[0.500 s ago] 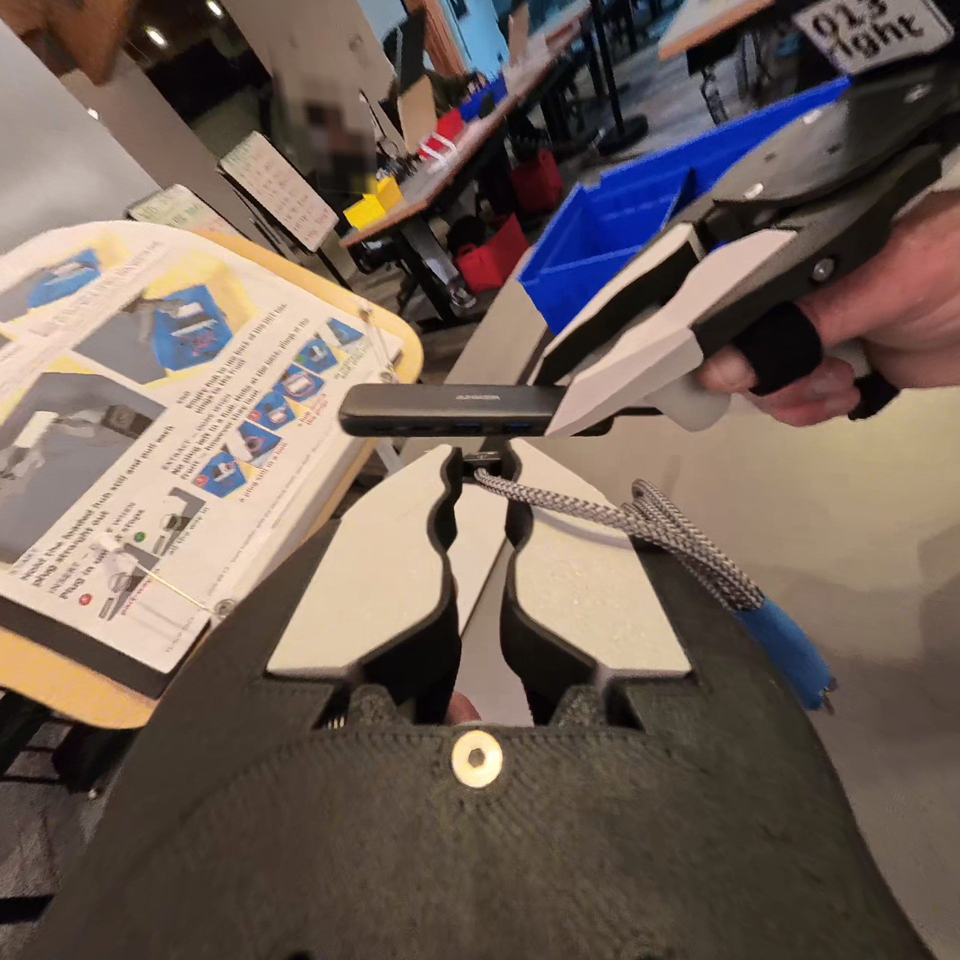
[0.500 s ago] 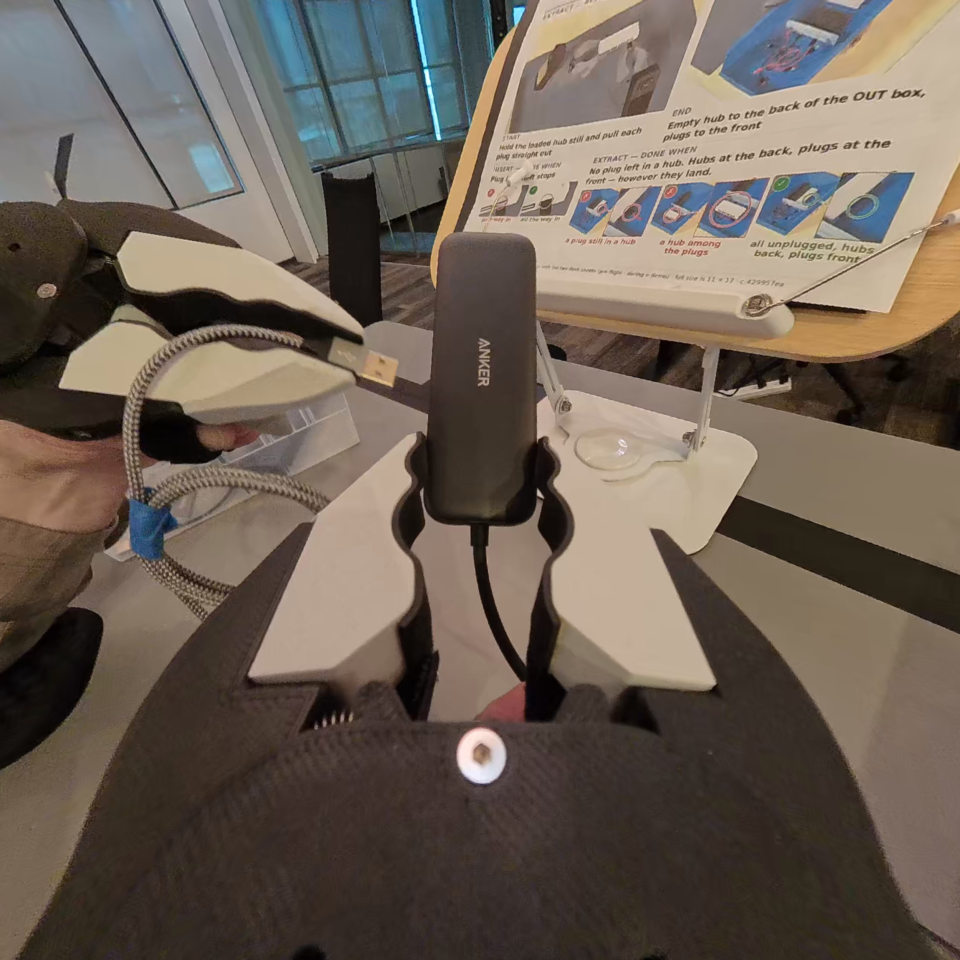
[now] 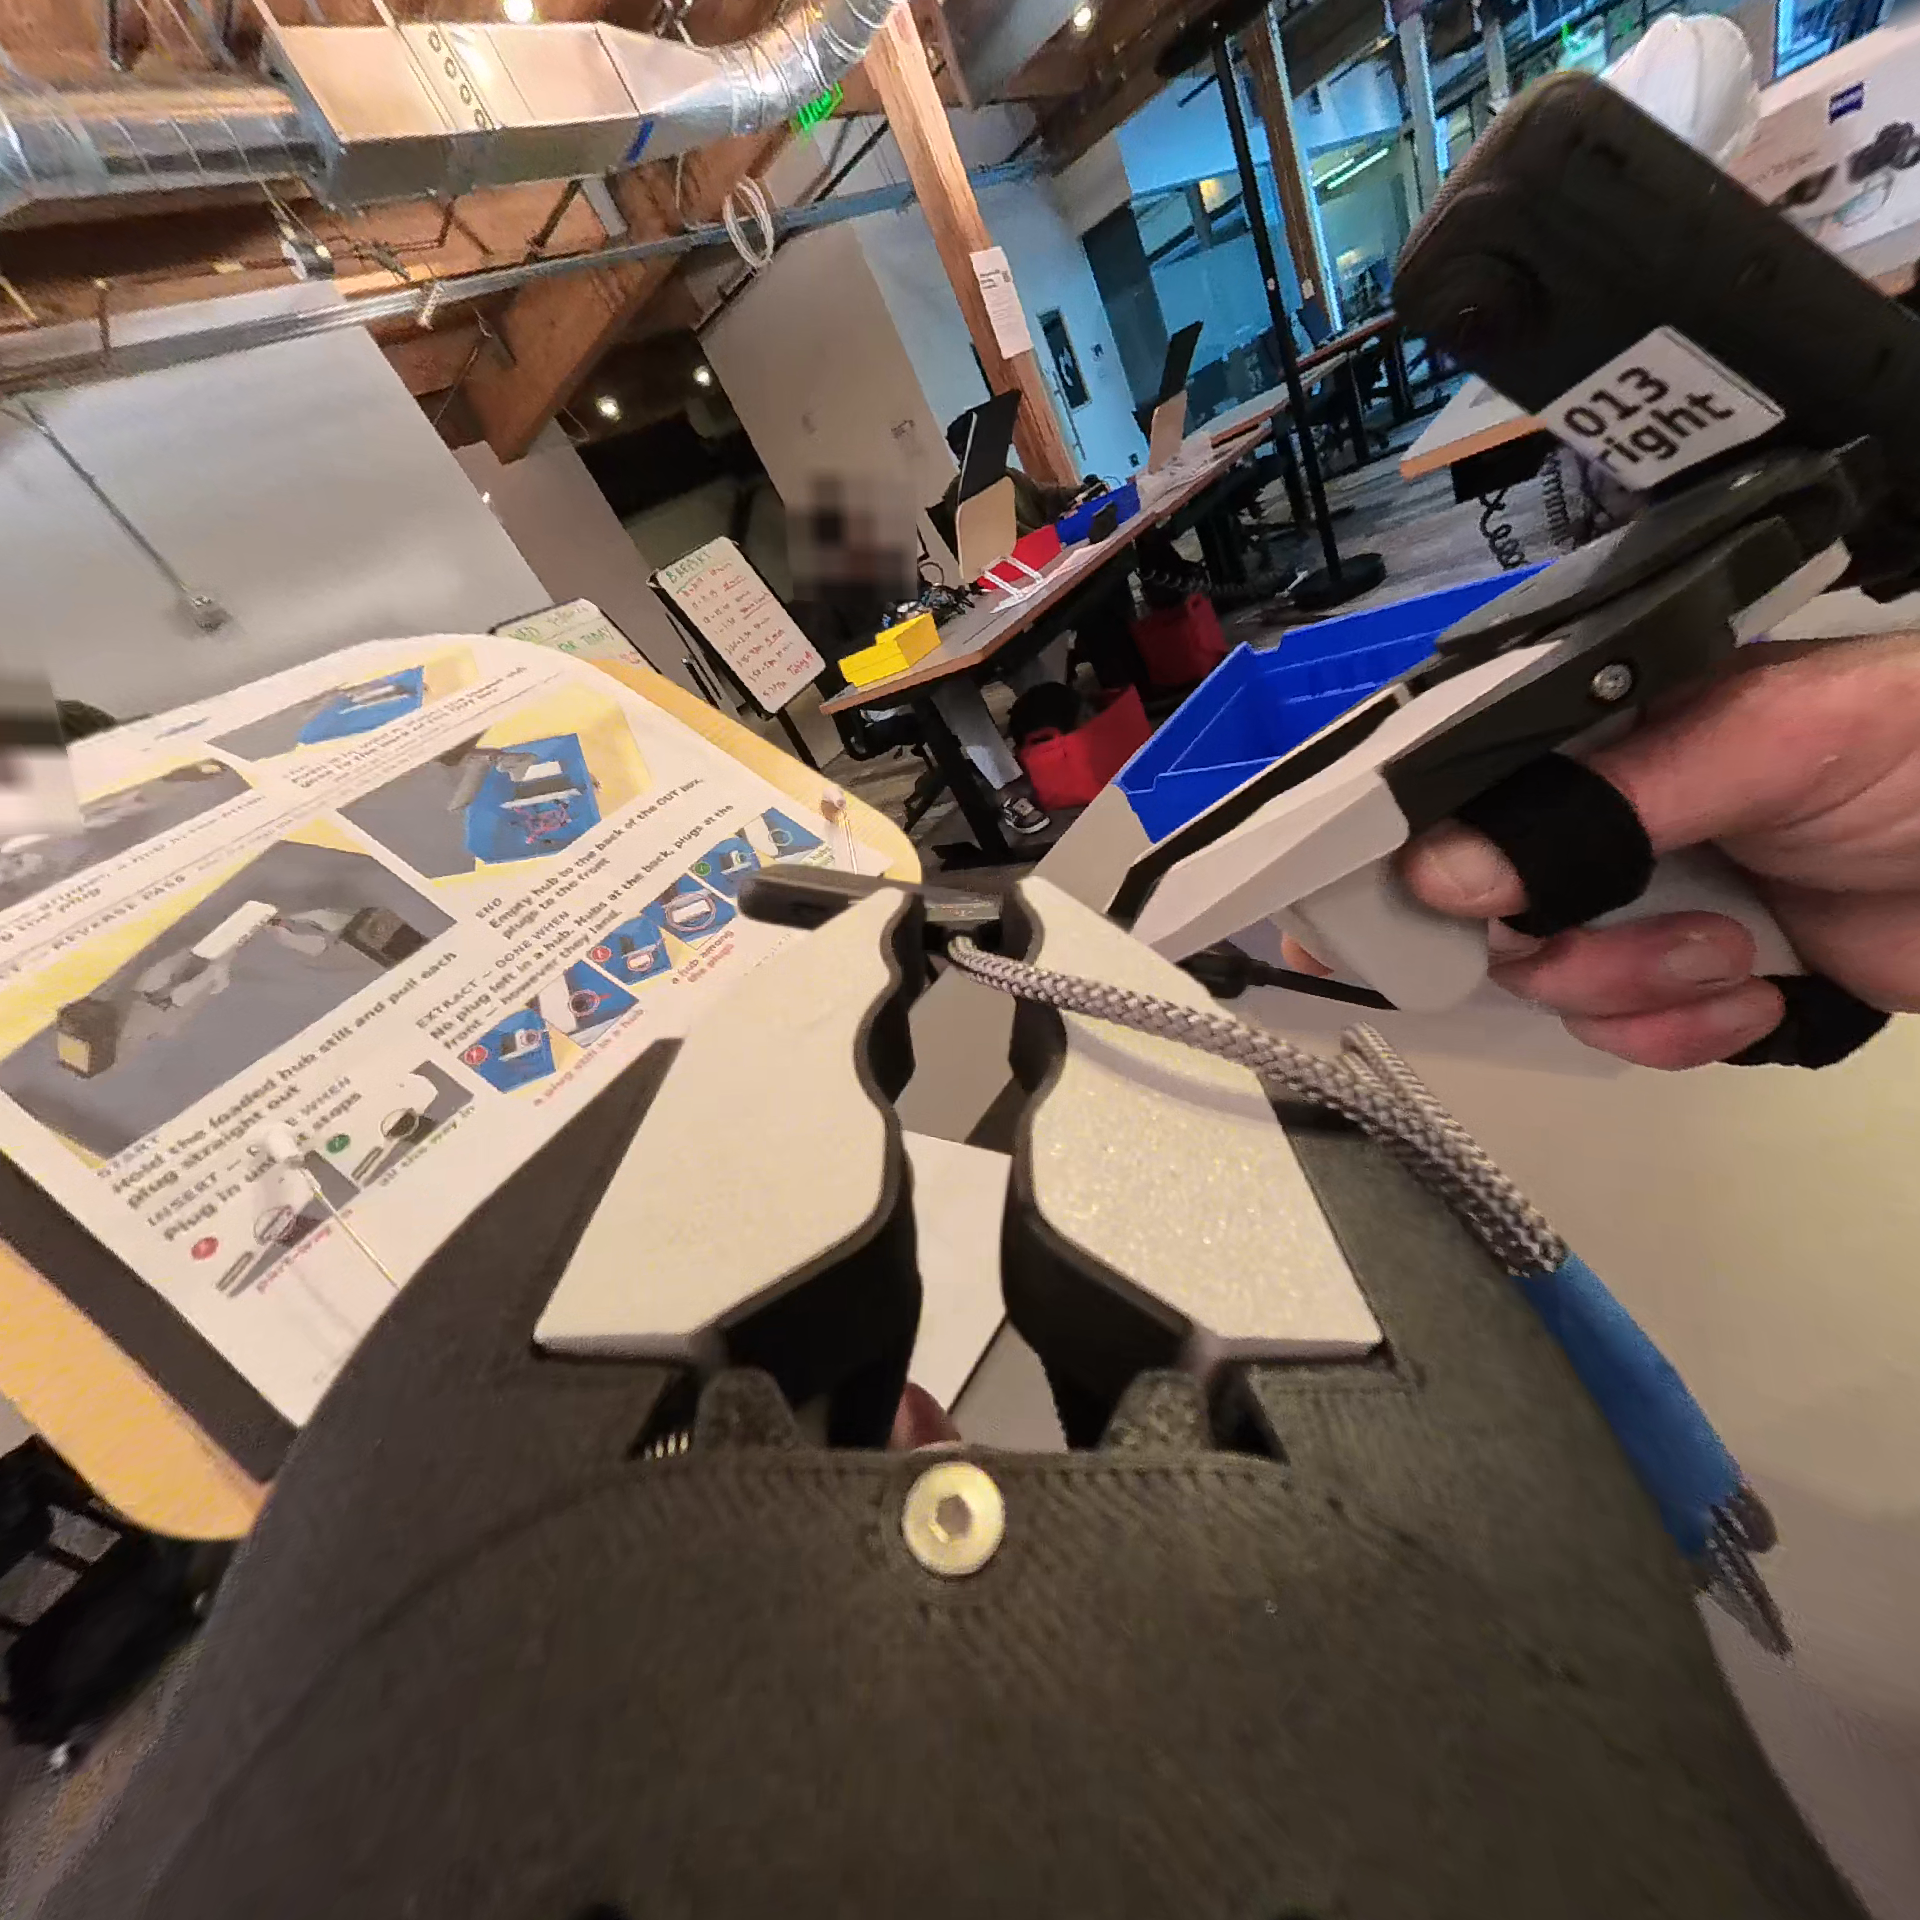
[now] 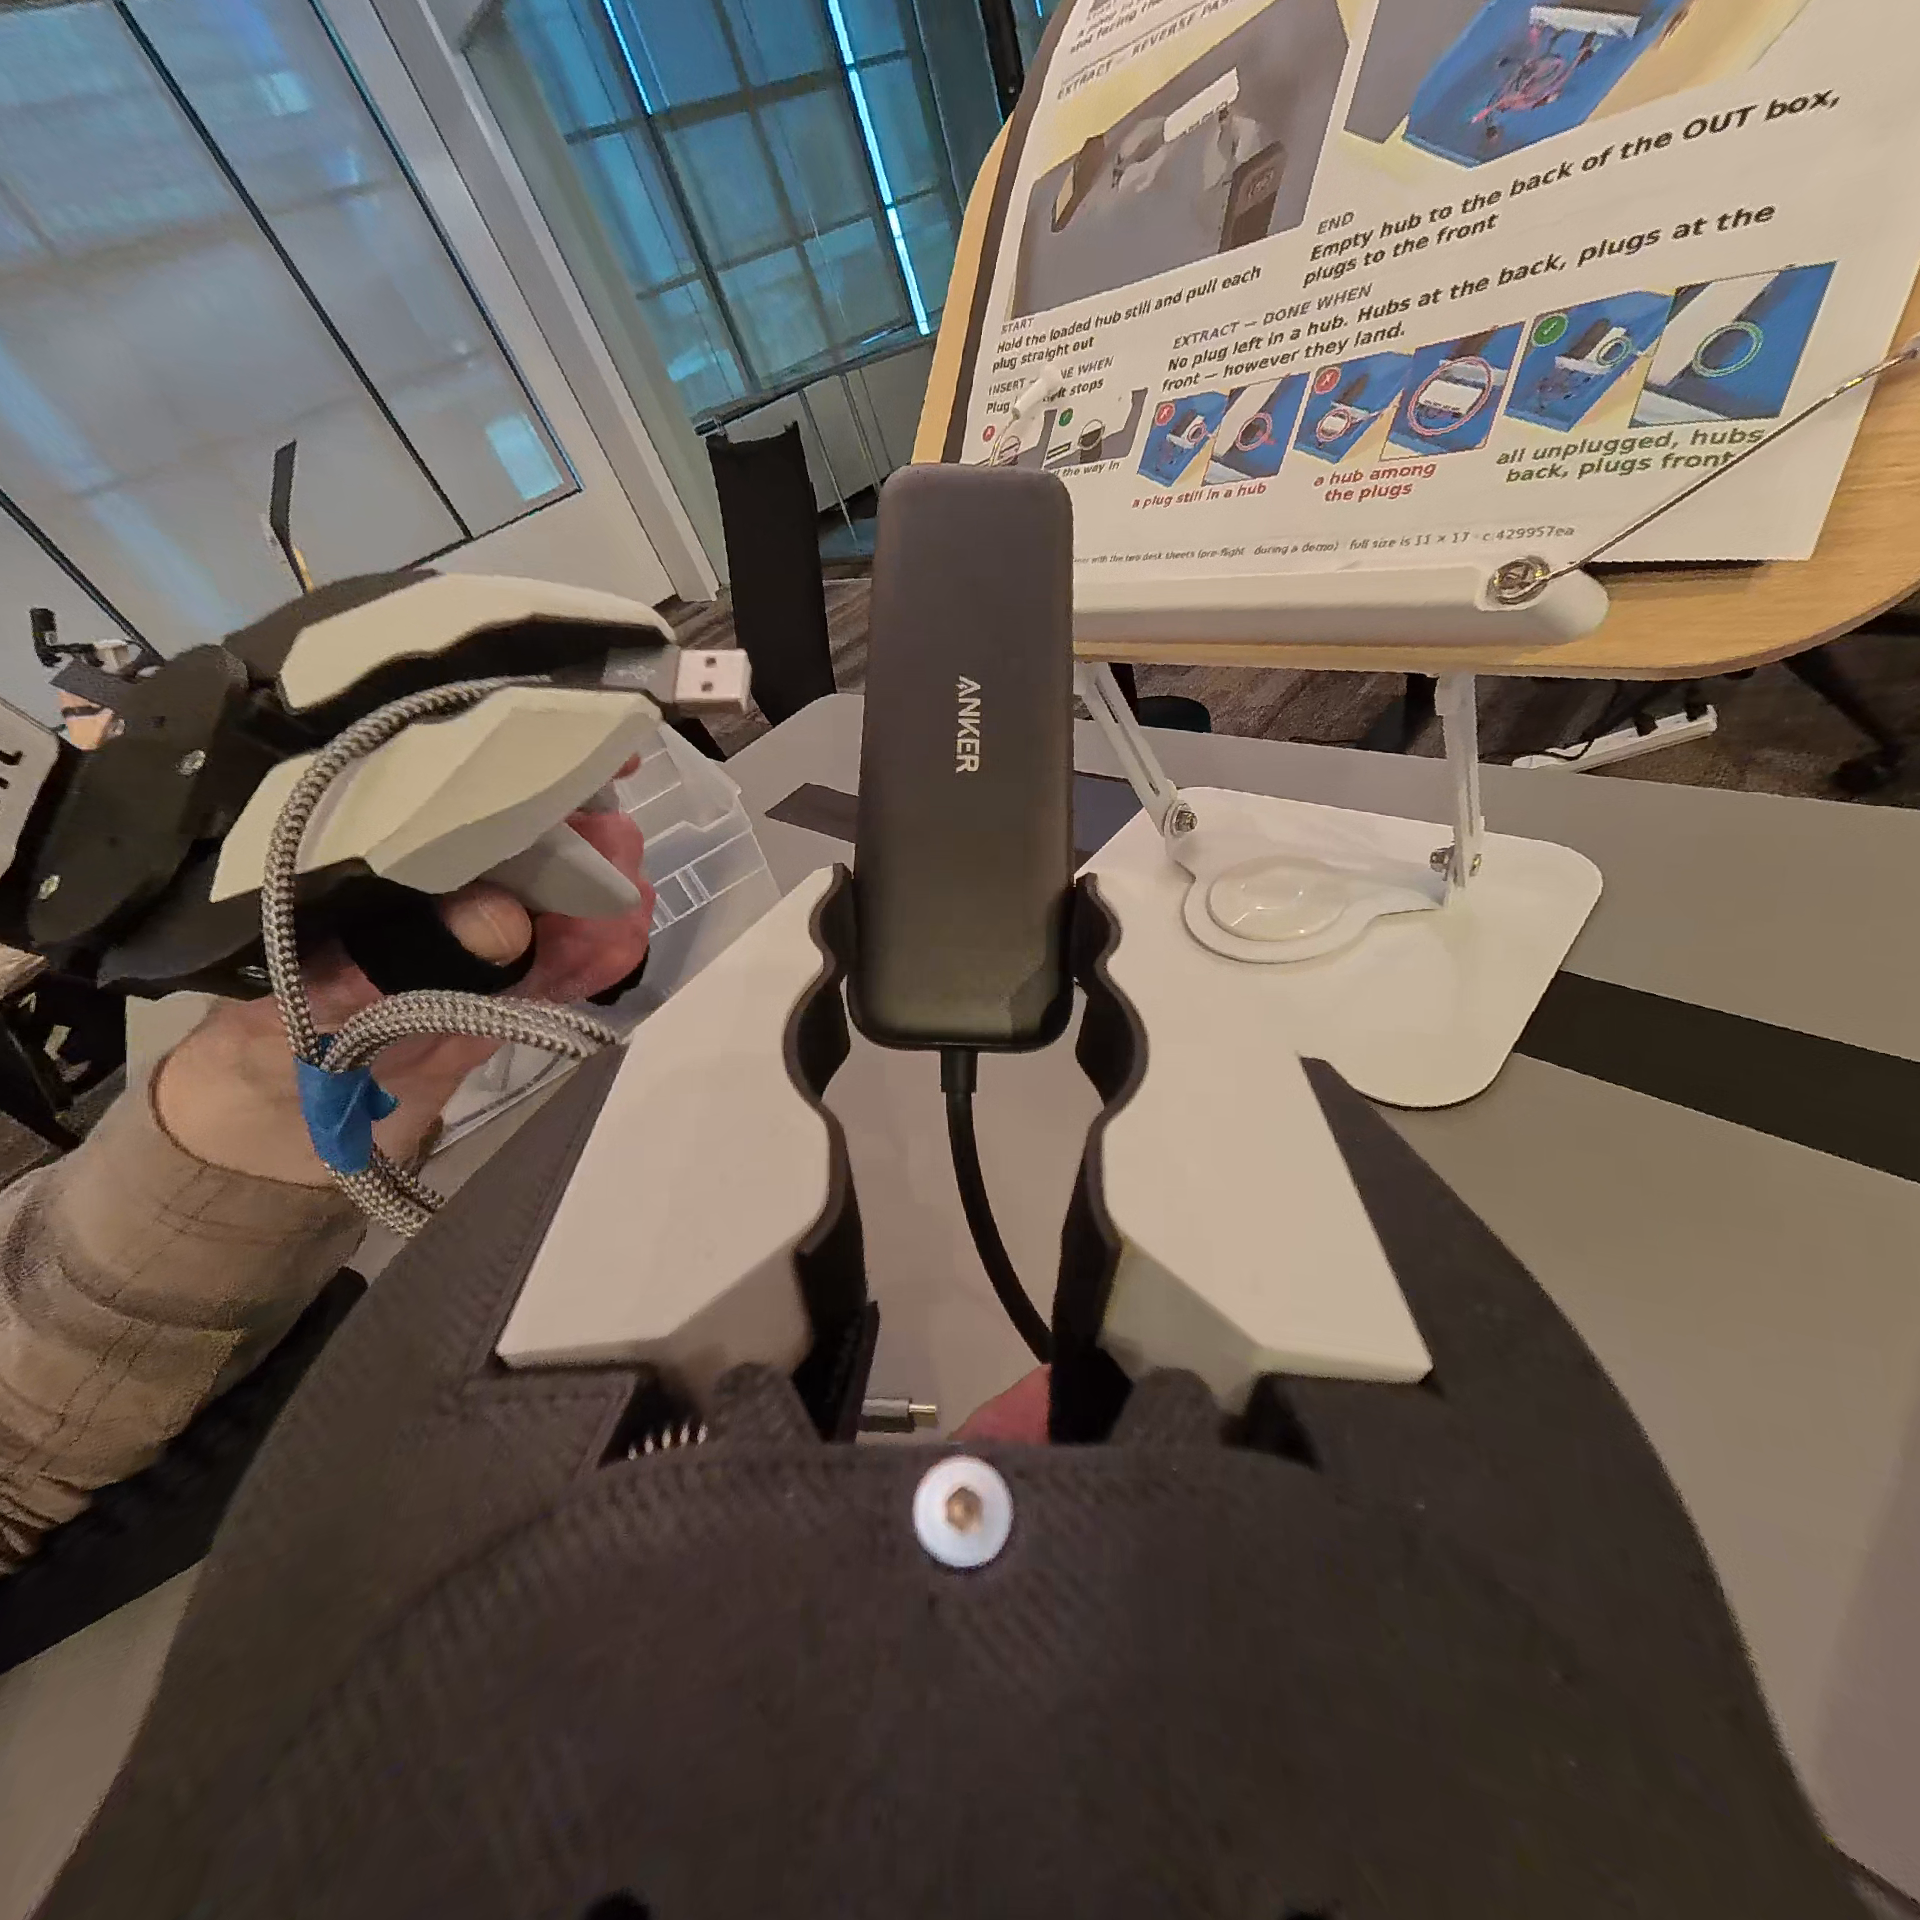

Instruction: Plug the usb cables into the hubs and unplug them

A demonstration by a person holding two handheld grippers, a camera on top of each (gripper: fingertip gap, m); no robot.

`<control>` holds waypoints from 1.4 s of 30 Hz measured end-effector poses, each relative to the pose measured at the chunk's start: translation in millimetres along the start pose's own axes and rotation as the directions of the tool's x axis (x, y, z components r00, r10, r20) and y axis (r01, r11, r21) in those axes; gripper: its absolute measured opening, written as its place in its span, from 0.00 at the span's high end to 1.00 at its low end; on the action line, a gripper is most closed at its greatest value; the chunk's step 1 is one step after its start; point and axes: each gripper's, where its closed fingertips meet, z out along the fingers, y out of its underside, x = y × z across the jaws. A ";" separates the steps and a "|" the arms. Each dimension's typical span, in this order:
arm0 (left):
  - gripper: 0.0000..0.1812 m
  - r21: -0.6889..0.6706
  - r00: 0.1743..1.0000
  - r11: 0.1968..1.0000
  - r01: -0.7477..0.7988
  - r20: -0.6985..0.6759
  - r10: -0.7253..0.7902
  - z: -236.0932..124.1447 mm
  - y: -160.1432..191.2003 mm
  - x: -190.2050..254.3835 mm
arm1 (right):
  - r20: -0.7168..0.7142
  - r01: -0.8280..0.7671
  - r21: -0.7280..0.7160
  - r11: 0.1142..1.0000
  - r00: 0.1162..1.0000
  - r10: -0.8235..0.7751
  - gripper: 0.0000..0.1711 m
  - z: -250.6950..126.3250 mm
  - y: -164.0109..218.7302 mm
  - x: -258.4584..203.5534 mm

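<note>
Dark grey plastic, the hub [image 4: 961,758] stands upright in the right gripper [image 4: 961,935], whose jaws are clamped on its lower end while its black lead [image 4: 982,1216] trails back between the fingers. To its left in the right wrist view, the left gripper [image 4: 665,686] has its jaws pinched on the plug [image 4: 707,677] of a braided grey cable [image 4: 312,935], the metal tip pointing toward the hub's side edge and stopping just short of it. The rest of the cable loops under the hand, bound with blue tape [image 4: 338,1107]. From the left wrist view the plug sits hidden between the fingertips and the hub [image 3: 821,891] shows only as a thin dark edge just ahead, so the ports cannot be seen. Behind, an instruction sheet [image 4: 1455,291] rests on a wooden stand above the grey desk [image 4: 1714,1195], and a blue bin [image 3: 1278,707] stands farther off. The plug appears not yet seated. The main risk is misalignment: if the tip meets the hub tilted, too high or flipped, it will jam against the port rim. Pushing then could twist the hub in its jaws or slide the plug back through the left fingertips, since only a short part of it is gripped.
</note>
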 end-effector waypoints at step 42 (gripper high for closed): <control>0.92 0.096 0.994 0.994 0.062 -0.094 -0.053 6.6 6.0 26.4 | -0.219 0.220 0.034 0.975 0.954 -0.207 0.77 -4.9 -5.8 22.5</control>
